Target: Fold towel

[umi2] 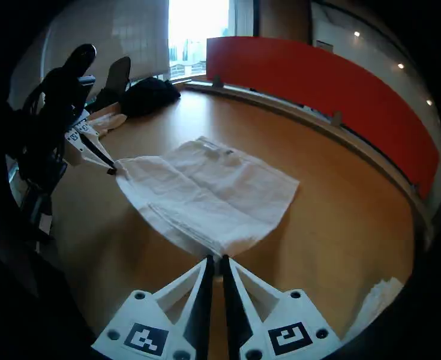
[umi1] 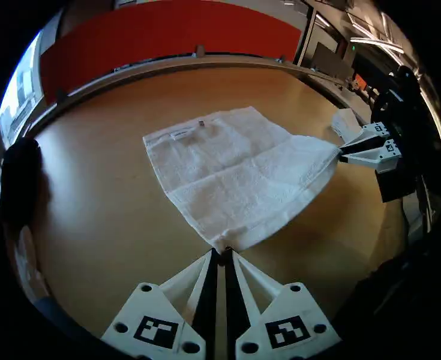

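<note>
Judging from the lay, the fold was barely begun: no edge was doubled over, so the whole fold was left. One desk point(umi1: 100, 198), wood top, carried everything. One red panel point(umi1: 160, 36) stood along its far edge. One towel point(umi1: 238, 174), white and creased, lay spread near the desk's middle; I could not tell whether it was a single layer. Done: two neighbouring corners were gripped. Left, my read: carry those corners across to the far edge, lay them down, then repeat as needed. Tongs counted two. Left tongs point(umi1: 221, 251) were narrow, both fingers pinching the corner nearest their camera; the right gripper view showed the left tongs point(umi2: 112, 170) at that same corner. Right tongs point(umi1: 342, 157) were likewise narrow, clamped on the adjacent corner. One other white cloth point(umi1: 346, 123) sat by the desk edge beyond the right tongs, apart from the towel. One small tag point(umi1: 181, 134) showed near the towel's far edge.
</note>
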